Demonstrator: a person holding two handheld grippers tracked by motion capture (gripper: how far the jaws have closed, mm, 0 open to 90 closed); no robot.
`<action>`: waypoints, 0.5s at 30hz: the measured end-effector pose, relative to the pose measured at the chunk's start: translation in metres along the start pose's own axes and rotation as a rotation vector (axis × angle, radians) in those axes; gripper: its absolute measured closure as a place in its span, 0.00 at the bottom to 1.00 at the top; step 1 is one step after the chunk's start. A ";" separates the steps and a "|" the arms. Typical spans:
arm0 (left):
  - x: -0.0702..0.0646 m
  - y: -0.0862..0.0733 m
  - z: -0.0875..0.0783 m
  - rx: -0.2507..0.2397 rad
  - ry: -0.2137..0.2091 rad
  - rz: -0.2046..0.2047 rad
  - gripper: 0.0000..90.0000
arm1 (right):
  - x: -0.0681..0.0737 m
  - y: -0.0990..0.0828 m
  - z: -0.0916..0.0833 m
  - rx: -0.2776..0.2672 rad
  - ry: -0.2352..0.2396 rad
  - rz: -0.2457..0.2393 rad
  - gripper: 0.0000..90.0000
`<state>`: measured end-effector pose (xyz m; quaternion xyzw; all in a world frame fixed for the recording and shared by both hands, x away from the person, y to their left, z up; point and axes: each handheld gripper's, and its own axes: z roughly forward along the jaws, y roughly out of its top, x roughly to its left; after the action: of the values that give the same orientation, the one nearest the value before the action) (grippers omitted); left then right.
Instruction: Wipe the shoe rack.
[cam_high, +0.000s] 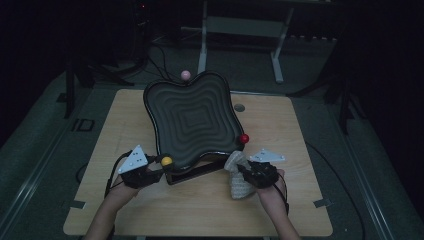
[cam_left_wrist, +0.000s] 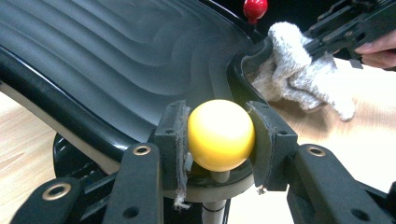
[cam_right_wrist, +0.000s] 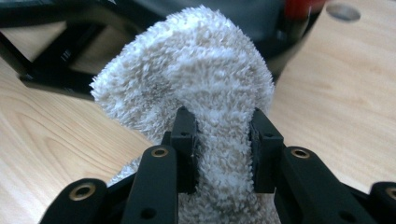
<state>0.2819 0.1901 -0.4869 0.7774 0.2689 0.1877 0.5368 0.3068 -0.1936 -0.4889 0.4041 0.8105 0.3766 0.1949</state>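
Note:
A black wavy-ribbed tray (cam_high: 190, 117) stands tilted on a stand in the middle of the wooden table, with ball knobs at its corners. My left gripper (cam_high: 161, 167) (cam_left_wrist: 219, 140) is shut on the yellow ball knob (cam_high: 166, 161) (cam_left_wrist: 220, 134) at the tray's near left corner. My right gripper (cam_high: 245, 170) (cam_right_wrist: 223, 149) is shut on a white fluffy cloth (cam_high: 238, 175) (cam_right_wrist: 196, 88) (cam_left_wrist: 299, 70), whose top presses against the tray's near right edge below the red ball knob (cam_high: 243, 138) (cam_left_wrist: 255, 8).
A pink ball knob (cam_high: 185, 75) tops the tray's far edge. A round hole (cam_high: 239, 107) sits in the wooden table (cam_high: 125, 125) to the tray's right. The black stand base (cam_high: 192, 172) lies under the tray. Bare wood surrounds the tray; dark floor and frames lie beyond.

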 end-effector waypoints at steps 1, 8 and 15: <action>0.000 0.000 0.000 0.001 0.000 0.000 0.66 | -0.002 0.000 -0.001 -0.002 -0.007 -0.004 0.76; 0.000 0.000 0.000 -0.001 -0.004 -0.002 0.66 | -0.016 0.011 -0.021 -0.073 -0.068 0.022 0.76; 0.001 0.000 0.000 -0.001 -0.006 -0.002 0.66 | -0.012 -0.002 0.000 0.000 -0.056 0.015 0.76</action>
<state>0.2823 0.1906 -0.4870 0.7775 0.2679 0.1852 0.5379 0.3132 -0.2033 -0.4903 0.4208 0.8017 0.3664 0.2145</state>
